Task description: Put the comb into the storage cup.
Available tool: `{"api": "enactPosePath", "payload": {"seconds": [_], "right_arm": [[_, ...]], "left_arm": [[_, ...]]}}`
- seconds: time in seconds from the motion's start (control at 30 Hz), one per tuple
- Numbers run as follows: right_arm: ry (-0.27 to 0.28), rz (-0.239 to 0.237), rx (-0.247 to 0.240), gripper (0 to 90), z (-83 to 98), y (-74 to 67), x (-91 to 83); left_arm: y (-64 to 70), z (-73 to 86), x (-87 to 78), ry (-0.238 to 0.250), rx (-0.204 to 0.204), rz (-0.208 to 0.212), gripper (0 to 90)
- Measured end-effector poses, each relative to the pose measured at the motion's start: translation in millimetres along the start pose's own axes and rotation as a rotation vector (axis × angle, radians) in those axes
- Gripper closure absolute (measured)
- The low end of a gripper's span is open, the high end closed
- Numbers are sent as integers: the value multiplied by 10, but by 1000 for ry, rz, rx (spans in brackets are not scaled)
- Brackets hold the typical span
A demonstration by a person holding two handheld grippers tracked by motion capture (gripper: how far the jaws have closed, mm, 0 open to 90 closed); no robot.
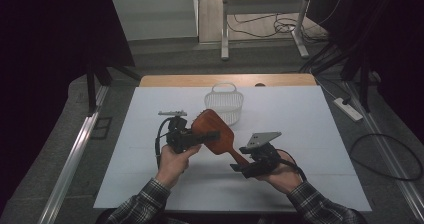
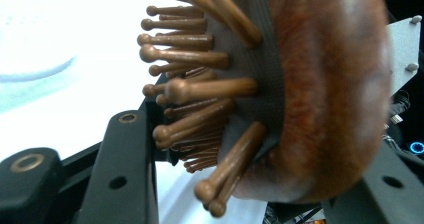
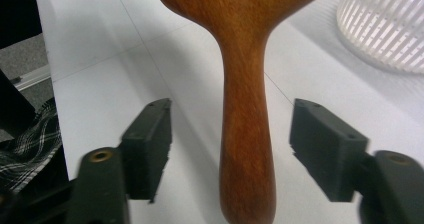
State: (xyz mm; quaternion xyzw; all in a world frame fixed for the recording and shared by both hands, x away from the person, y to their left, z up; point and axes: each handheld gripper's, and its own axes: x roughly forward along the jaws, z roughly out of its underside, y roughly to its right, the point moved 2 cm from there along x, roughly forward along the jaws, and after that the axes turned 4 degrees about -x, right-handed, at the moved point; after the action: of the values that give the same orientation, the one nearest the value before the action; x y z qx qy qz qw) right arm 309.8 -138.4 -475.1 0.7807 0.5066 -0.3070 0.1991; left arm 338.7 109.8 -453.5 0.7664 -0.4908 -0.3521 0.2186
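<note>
A wooden hairbrush [image 1: 212, 130] is held above the middle of the white table [image 1: 310, 134], clamped at its head by the left gripper [image 1: 192, 138]; in the left gripper view the jaws are seen pressed on the bristle side and the wooden back. The right gripper [image 1: 248, 167] is spread around the brush handle [image 3: 248, 149], both pads clear of it. A white basket [image 1: 224, 103] stands near the far edge, apparently empty.

The oval reddish-brown wooden hairbrush [image 1: 215, 131] looks smooth and softly polished, its round-tipped pins [image 2: 200, 89] wooden too. The white slatted plastic basket [image 1: 224, 103] appears matt.
</note>
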Motion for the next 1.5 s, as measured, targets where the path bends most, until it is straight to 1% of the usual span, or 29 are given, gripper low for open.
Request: {"api": "enactPosePath", "payload": {"seconds": [0.1,0.13,0.2,0.33,0.4,0.47,0.5,0.57,0.67,0.73,0.83,0.9,1.07,1.3,1.4,1.5], "right_arm": [[-13,-8,8,294,7,4,-5],[-18,-8,13,292,10,4,-10],[-16,-23,27,269,15,10,-30],[-16,-20,42,221,24,37,-66],[-18,-21,50,208,27,43,-75],[-19,-12,61,145,35,66,-95],[-19,-12,61,145,35,66,-95],[-33,-9,66,95,50,78,-99],[-52,-3,74,48,76,87,-105],[-50,0,74,38,79,87,-110],[-49,10,70,0,94,91,-130],[-53,13,67,0,102,94,-134],[-68,47,47,0,168,102,-174],[-61,49,47,0,205,108,-223],[-61,44,54,0,230,112,-253],[-59,37,60,0,259,122,-287]], "left_arm": [[2,-7,-5,-1,11,-9,519],[6,-11,-11,-3,17,-19,519],[9,-17,-17,-5,26,-28,518],[17,-44,-38,-8,45,-54,518],[21,-50,-43,-6,48,-59,518],[23,-68,-59,-10,61,-72,517],[23,-68,-59,-10,61,-72,517],[23,-76,-70,-10,71,-86,516],[18,-83,-84,-9,76,-94,516],[16,-90,-98,-6,75,-98,516],[13,-104,-117,-2,77,-102,516],[9,-120,-130,0,80,-105,515],[5,-151,-145,5,86,-112,515],[11,-211,-167,15,98,-120,514],[2,-242,-182,21,97,-122,514],[-24,-267,-192,21,87,-109,514]]}}
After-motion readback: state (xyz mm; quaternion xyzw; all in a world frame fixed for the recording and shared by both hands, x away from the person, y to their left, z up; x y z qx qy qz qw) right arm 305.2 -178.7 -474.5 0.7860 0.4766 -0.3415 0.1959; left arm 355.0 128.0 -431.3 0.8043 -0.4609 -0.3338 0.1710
